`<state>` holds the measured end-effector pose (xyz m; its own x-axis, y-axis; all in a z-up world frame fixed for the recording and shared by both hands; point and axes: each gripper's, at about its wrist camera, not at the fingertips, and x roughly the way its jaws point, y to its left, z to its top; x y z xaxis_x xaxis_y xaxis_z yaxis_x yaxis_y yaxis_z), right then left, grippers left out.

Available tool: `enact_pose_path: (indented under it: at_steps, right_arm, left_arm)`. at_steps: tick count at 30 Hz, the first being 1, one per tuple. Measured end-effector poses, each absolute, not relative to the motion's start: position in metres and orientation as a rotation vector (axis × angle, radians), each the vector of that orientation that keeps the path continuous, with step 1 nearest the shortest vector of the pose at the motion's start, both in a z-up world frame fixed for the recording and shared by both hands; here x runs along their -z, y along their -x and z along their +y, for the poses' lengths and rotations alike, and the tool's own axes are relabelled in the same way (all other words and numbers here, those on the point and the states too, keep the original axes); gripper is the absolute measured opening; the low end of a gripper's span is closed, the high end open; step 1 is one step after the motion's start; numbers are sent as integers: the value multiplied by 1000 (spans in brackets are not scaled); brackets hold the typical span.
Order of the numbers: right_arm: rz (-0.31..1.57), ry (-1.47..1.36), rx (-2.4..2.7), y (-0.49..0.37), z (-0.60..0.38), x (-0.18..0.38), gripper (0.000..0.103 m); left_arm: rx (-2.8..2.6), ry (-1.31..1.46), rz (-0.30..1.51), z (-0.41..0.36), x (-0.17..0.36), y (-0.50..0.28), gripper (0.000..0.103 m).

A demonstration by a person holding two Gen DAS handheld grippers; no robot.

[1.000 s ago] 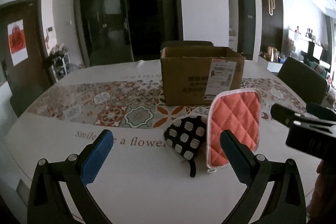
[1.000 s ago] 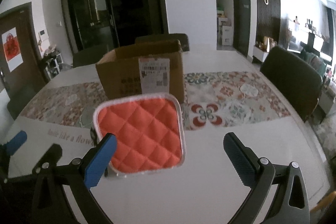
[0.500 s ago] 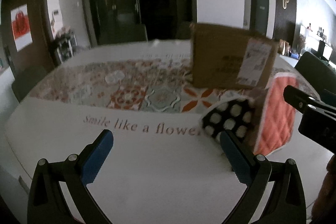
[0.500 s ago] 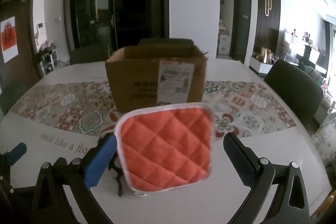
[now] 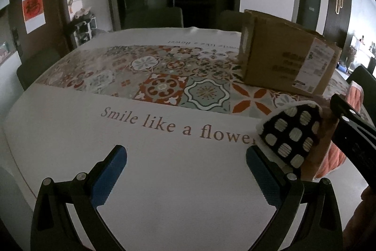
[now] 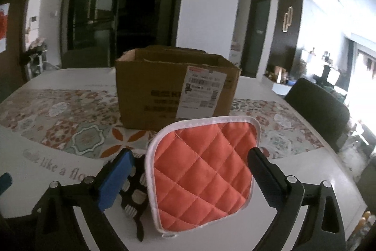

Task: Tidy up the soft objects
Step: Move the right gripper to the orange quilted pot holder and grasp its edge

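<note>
We count two soft things on the counter (image 5: 164, 180): one orange quilted potholder (image 6: 202, 171) with a white border, and one black mitt with pale spots (image 5: 290, 135), which lies just beside the potholder on its left, its edge tucked against or under it. One cardboard box (image 6: 150, 98) stands behind them on the patterned runner, top flaps up, a white shipping label on its near face. Our right gripper (image 6: 188, 177) frames the potholder with its jaws set wide and closing; the potholder lies between them, but the pads do not press on it. Our left gripper (image 5: 185, 173) stands wide open over bare white cloth below the printed words, with nothing between its fingers; the mitt sits just past its right finger. To the left of the mitt the counter runs bare to its rounded near edge. We also see two dark chairs at the far side and one at the right.
</note>
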<state>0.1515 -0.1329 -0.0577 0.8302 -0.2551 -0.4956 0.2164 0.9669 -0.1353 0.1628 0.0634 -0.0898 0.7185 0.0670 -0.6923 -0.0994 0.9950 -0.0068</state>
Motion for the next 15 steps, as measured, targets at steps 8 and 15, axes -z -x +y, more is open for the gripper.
enact_pose_path:
  at_steps: [8, 15]
  right_arm:
    - [562, 87, 275, -167, -128, 69, 69]
    - [640, 5, 210, -166, -151, 74, 30]
  left_arm:
    - [-97, 50, 779, 64, 94, -169, 103]
    - [-37, 10, 755, 44, 87, -167, 103]
